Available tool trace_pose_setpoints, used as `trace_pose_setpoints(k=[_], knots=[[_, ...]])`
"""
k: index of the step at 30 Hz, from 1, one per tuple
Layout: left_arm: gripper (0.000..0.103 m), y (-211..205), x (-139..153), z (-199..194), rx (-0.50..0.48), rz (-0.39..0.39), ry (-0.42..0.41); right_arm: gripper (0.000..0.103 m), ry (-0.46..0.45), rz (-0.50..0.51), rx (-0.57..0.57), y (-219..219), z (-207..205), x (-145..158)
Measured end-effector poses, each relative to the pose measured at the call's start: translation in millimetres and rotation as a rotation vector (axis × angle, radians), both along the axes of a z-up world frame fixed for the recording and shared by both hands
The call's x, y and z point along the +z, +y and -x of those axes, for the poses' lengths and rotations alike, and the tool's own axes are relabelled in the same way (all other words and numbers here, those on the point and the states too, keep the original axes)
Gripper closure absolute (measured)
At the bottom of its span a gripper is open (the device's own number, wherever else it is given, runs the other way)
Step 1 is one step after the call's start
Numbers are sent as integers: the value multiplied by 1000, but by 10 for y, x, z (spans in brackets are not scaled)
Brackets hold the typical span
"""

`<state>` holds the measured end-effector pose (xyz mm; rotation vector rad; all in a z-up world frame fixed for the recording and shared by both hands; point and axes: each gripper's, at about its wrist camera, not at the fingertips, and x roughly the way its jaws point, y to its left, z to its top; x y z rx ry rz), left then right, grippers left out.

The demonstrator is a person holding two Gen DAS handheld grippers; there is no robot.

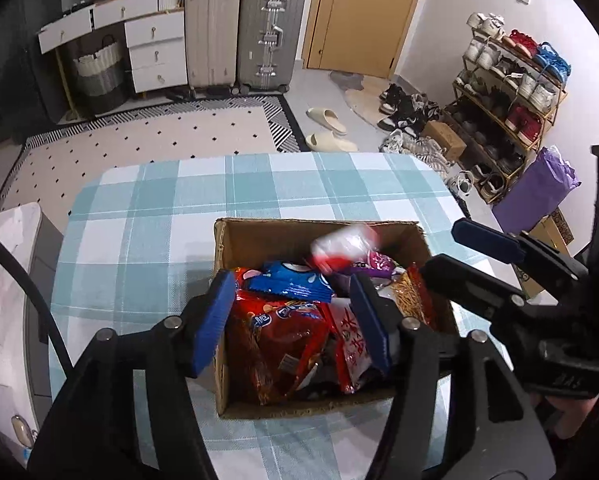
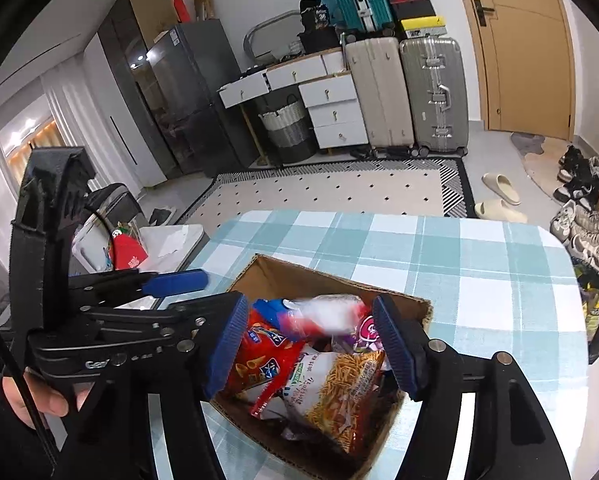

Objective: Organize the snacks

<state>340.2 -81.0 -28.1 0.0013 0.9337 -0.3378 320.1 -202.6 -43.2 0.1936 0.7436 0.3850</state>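
Both hovering over the brown cardboard box (image 1: 259, 236) on the checked tablecloth (image 1: 147, 208). Left gripper (image 1: 293, 320) and right gripper (image 2: 311, 340) spread wide, holding nothing. Snack packets (image 2: 339, 384) piled inside; blurry red-white packet (image 1: 343, 248) looks mid-drop.

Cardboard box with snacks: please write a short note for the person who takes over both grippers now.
Left gripper: jaws open, empty, above the cardboard box.
Right gripper: jaws open, empty, also over the box.
A blurred red-white packet sits at the top of the pile, apparently just dropped.
Done: snacks, including the blue packet and stick snack bag, are in the box.
Left: no loose snacks visible on the checked tablecloth; check outside the view.
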Motion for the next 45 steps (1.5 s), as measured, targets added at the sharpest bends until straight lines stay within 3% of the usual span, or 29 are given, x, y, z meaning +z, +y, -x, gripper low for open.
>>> trace_pose_setpoints(k=[7, 9, 15, 19, 23, 27, 32, 34, 36, 45], knots=[[39, 42, 303, 467, 4, -46, -124, 35, -52, -28, -3, -46, 283, 161], [29, 72, 403, 601, 11, -35, -154, 35, -84, -27, -10, -60, 420, 229], [23, 216, 655, 1086, 40, 5, -258, 30, -190, -36, -26, -105, 905, 450], [22, 295, 764, 1446, 57, 0, -320, 16, -277, -39, -34, -143, 1262, 584], [21, 404, 824, 1791, 89, 11, -360, 15, -362, -14, -30, -129, 1634, 675], [14, 514, 828, 2196, 122, 30, -426, 3, -449, -31, -42, -128, 2058, 719], [12, 637, 808, 2679, 125, 58, -473, 1, -528, -21, -40, -75, 2497, 678], [1, 706, 790, 2839, 142, 80, -478, 1, -559, -2, -49, -48, 2650, 630], [0, 775, 769, 2972, 164, 96, -496, 1, -577, 4, -56, -41, 2767, 569], [0, 1008, 395, 3110, 263, 49, -515, 1, -583, 20, -120, -91, 2894, 220]])
